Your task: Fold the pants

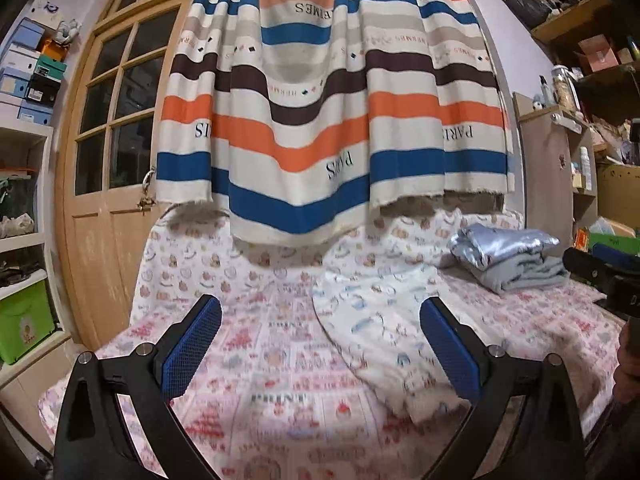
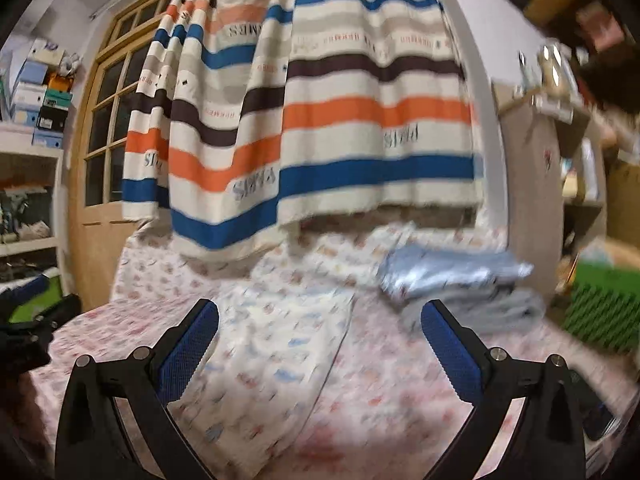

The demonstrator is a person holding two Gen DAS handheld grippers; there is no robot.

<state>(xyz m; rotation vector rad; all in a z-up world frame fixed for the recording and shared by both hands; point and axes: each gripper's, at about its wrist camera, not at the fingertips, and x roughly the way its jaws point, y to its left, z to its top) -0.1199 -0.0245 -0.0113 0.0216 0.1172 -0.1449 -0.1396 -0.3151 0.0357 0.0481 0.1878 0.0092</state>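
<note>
**Status: pants flat on bed, folding not finished**

**Progress.** The pants (image 1: 376, 320) lie on the bed (image 1: 256, 360), a pale garment with a small blue print, spread lengthwise from about 12 o'clock toward 5 o'clock in the left wrist view. They appear as one long, narrow strip, which suggests the legs are already laid one on the other; this is a judgement, as the blur hides the layers. No crosswise fold is visible. The remaining work is judged to be folding the strip end to end.

**Grippers.** The left hand-held gripper (image 1: 320, 352) hovers above the bed with its jaws wide apart and nothing between them; the pants lie under its right finger. The right hand-held gripper (image 2: 320, 352) is likewise spread wide and empty, with the pants (image 2: 264, 352) below its left finger. Neither touches the fabric as far as can be seen.

**Containers.**
- Green bin (image 1: 24, 324), 9 o'clock, on the lowest shelf: contents not visible.
- Stacked boxes (image 1: 32, 76), 10 o'clock: all closed.

**Other items.** A folded blue blanket (image 1: 508, 256) rests on the bed at 2 o'clock, apart from the pants.
</note>
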